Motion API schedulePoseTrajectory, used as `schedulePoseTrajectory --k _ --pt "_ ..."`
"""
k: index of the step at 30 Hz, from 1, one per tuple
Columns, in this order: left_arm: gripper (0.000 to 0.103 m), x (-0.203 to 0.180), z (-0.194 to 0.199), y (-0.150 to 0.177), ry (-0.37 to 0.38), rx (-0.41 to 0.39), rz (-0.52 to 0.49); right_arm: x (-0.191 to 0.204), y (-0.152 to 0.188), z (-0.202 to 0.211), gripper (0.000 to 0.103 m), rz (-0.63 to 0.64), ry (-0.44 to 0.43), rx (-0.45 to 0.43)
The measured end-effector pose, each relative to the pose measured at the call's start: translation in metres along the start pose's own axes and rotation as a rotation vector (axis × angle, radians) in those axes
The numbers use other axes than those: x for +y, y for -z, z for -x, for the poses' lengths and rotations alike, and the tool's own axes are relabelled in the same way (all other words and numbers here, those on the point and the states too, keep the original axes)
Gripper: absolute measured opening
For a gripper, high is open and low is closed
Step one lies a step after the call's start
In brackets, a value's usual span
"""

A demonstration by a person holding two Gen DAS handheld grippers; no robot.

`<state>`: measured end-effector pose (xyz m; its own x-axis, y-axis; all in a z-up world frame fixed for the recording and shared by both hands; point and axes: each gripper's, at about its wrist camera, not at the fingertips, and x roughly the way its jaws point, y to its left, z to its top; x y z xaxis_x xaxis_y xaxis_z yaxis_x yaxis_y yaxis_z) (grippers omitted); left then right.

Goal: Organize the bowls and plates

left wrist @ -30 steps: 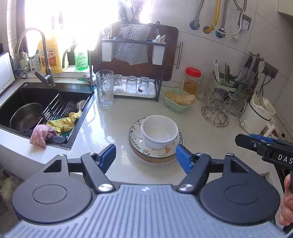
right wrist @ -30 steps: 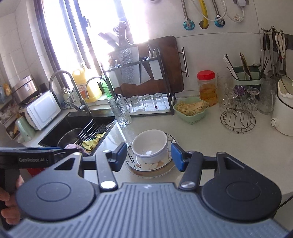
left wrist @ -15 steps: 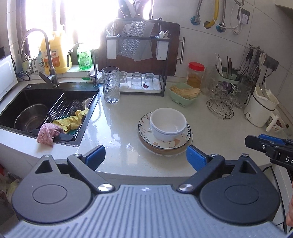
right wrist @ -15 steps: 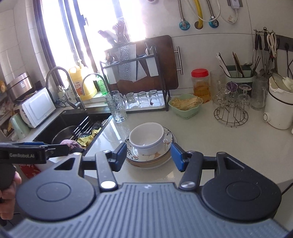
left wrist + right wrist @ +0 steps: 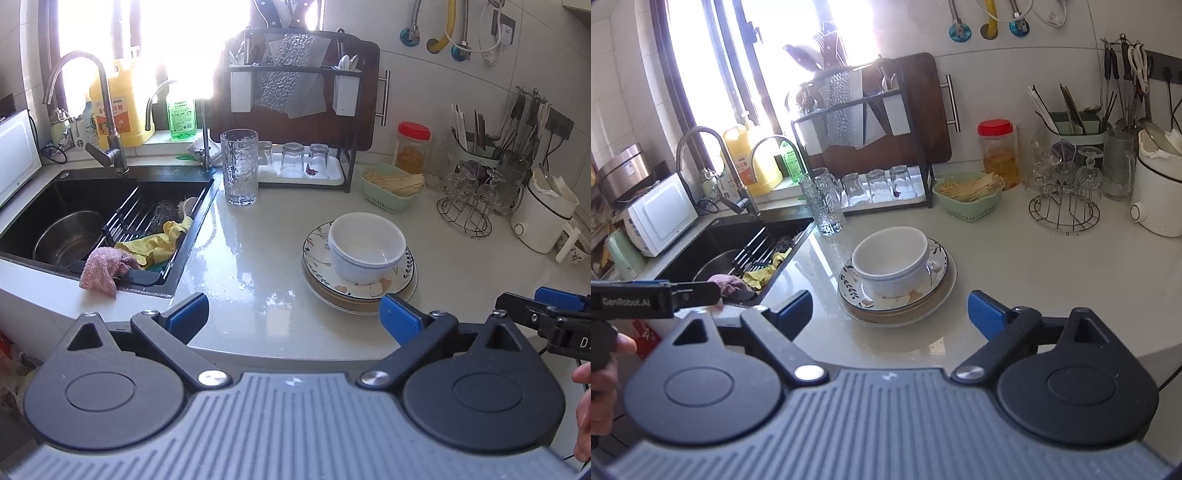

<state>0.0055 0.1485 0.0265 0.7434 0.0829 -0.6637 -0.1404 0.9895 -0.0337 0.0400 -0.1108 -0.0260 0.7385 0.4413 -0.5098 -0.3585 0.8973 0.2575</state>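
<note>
From the left wrist view, our left gripper (image 5: 293, 315) stands spread wide with nothing between its blue pads, its jaws having just been opening; the white bowl (image 5: 365, 245) sits on the stacked plates (image 5: 321, 273) on the countertop (image 5: 251, 266), ahead and to the right of the gap, the right pad just short of the stack's near rim. The stack is round, so no long axis matters. From the right wrist view, our right gripper (image 5: 890, 312) is likewise released and empty, its jaws having just been opening, and here the bowl (image 5: 892, 260) and plates (image 5: 940, 291) lie straight ahead, nearly centred between the pads. We judge the right hand better lined up for the bowl, the left needing to shift rightward.
</note>
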Motion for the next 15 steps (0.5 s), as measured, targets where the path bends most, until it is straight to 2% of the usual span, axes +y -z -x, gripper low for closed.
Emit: schedulePoseTrajectory --k 15 --pt "0.101 -0.008 -0.058 0.018 0.004 -0.004 0.009 -0.020 0.020 -0.042 0.092 0.010 0.040 -0.020"
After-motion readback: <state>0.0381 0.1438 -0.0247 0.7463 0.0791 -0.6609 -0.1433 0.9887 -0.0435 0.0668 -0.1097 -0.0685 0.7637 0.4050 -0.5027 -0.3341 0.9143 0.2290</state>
